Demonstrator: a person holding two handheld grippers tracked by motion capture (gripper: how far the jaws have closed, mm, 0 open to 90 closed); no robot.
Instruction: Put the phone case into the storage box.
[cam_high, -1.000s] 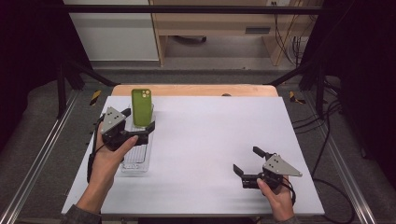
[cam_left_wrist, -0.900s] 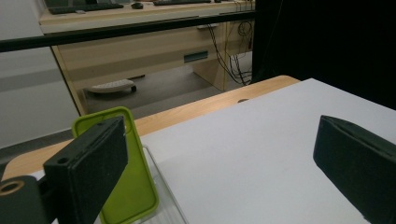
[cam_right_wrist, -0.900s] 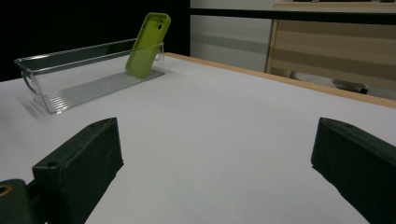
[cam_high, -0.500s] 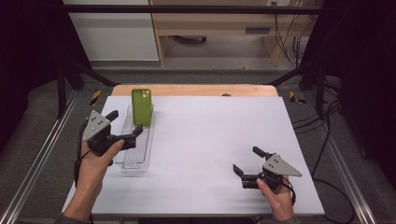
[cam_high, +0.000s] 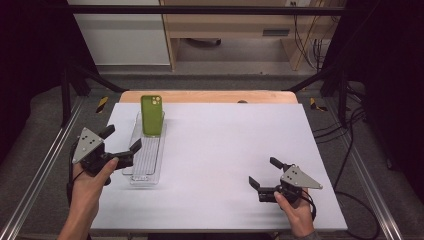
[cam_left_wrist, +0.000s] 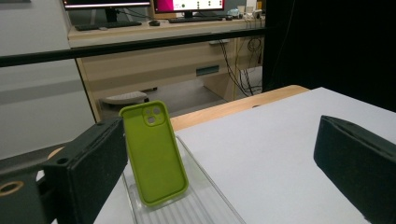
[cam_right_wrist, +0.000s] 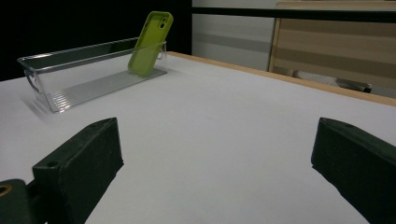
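Work in hand: green phone case (cam_high: 152, 115) stood in clear tray (cam_high: 145, 167); placing looks done.
Case: upright, leaning back on the tray's far end wall, camera cut-out at top; upper left of high view, left of centre in left gripper view (cam_left_wrist: 153, 151).
Tray: long and narrow, on white bench (cam_high: 225, 150), left of centre in high view; upper left in right gripper view (cam_right_wrist: 88, 74).
Left tongs (cam_high: 120, 142): apart, clamped on nothing; left edge of high view, just left of the tray, near its front half.
Change: one second back, left tongs sat over the tray right at the case; half a second back, already off to the left; now pulled farther down-left, clear of the case.
Case since then: same spot, same lean, unmoved by the release.
Right tongs (cam_high: 262, 172): apart, holding nothing; lower right of high view, low over the bench, well apart from the tray; unchanged across the second.
Meaning: release clean, case stable unaided; likely only retreat to rest left.
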